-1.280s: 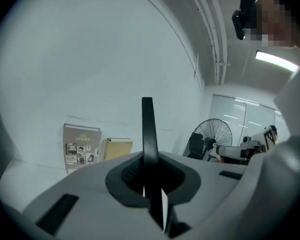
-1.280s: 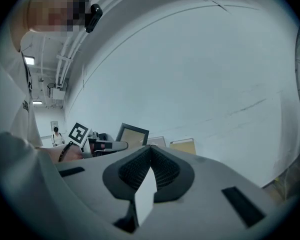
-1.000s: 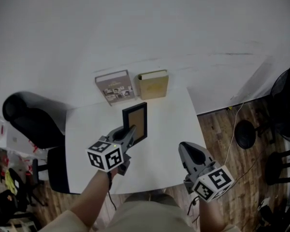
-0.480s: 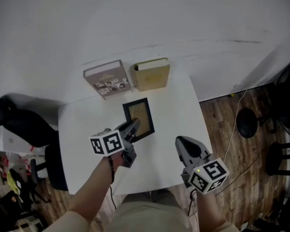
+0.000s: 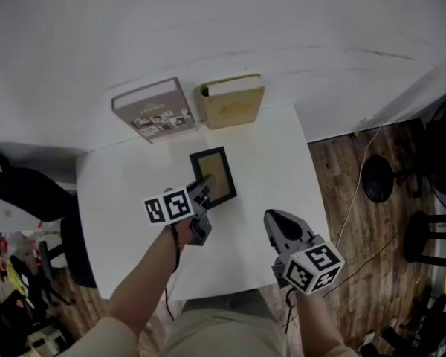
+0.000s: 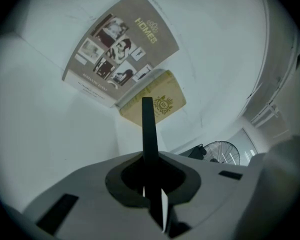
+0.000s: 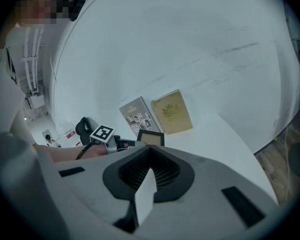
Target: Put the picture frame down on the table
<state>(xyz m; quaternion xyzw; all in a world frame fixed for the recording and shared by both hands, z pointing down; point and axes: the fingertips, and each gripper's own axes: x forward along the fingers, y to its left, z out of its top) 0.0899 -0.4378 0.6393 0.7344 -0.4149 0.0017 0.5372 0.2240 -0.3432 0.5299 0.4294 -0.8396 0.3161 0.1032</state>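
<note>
The picture frame (image 5: 215, 174), black-edged with a tan inside, is low over the middle of the white table (image 5: 119, 222) and leans back nearly flat. My left gripper (image 5: 204, 190) is shut on its near edge. In the left gripper view the frame (image 6: 148, 129) shows edge-on as a thin dark strip rising from between the jaws. My right gripper (image 5: 272, 219) hangs over the table's front right part, apart from the frame, jaws together and nothing in them. From the right gripper view the frame (image 7: 151, 137) lies ahead, left of centre.
A grey book (image 5: 150, 110) and a tan book (image 5: 232, 101) stand against the wall at the table's back edge. A black chair (image 5: 15, 192) is at the left. On the wood floor at the right stand a fan (image 5: 377, 178) and a cable.
Both grippers have sunk toward the table. The left one has rolled, and the frame has gone from standing upright in the air to leaning nearly flat low over the tabletop.
</note>
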